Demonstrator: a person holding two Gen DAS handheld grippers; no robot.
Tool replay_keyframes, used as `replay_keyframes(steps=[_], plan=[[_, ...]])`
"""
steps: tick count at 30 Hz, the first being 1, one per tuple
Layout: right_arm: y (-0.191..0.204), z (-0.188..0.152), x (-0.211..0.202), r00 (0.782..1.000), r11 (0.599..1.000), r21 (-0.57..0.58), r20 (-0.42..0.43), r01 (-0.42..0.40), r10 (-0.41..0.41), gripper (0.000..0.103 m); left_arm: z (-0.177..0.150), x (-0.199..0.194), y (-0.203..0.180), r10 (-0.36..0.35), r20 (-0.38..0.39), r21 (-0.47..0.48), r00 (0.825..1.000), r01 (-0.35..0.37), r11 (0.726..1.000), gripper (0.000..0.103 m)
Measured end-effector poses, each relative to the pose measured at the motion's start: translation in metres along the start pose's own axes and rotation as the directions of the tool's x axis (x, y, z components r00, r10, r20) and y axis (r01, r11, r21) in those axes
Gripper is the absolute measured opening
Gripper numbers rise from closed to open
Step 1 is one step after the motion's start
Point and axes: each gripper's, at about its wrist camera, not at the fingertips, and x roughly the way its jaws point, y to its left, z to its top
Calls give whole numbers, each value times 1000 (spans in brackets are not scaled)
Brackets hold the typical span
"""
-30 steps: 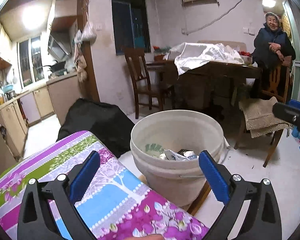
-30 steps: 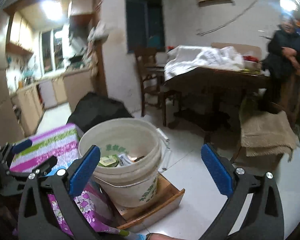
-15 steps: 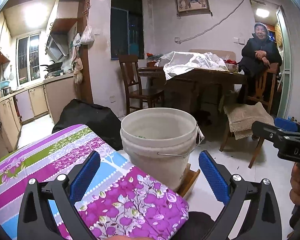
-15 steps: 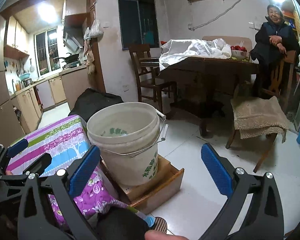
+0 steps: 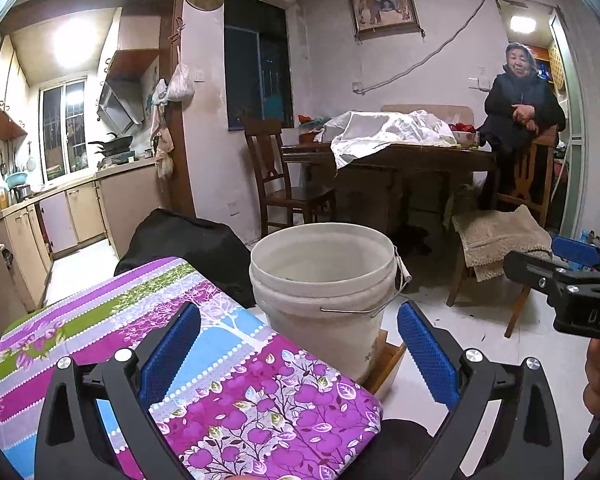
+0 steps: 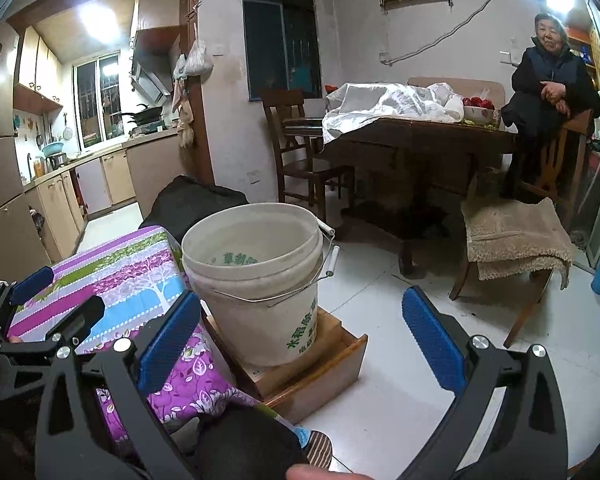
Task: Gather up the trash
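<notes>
The white plastic bucket for the trash stands in the middle of the frame, on a shallow wooden box on the floor, touching the corner of a surface covered with flowered purple cloth. The left hand-held gripper has its blue pads wide apart and holds nothing. The right hand-held gripper is also spread and empty. From this angle I cannot see what lies inside the bucket, and I see no loose trash on the cloth or the tiled floor near it. I think the step now is to search for the next piece. It is better to turn slowly and keep the pads apart until one piece is between them.
</notes>
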Motion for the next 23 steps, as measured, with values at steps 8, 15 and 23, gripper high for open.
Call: replay_keyframes(steps=[8, 15, 23], plan=[[-2, -3, 1, 1000, 1000, 7, -15, -7, 7, 98, -1, 1, -1, 18, -12, -5, 1000, -18, 1000, 98], [-4, -5, 2, 1000, 1000, 21, -26, 3, -3, 98, -2, 3, -4, 47, -32, 12, 998, -47, 999, 98], [-4, -8, 5, 999, 999, 31, -42, 12, -11, 98, -1, 7, -6, 62, -61, 25, 996, -61, 998, 98]])
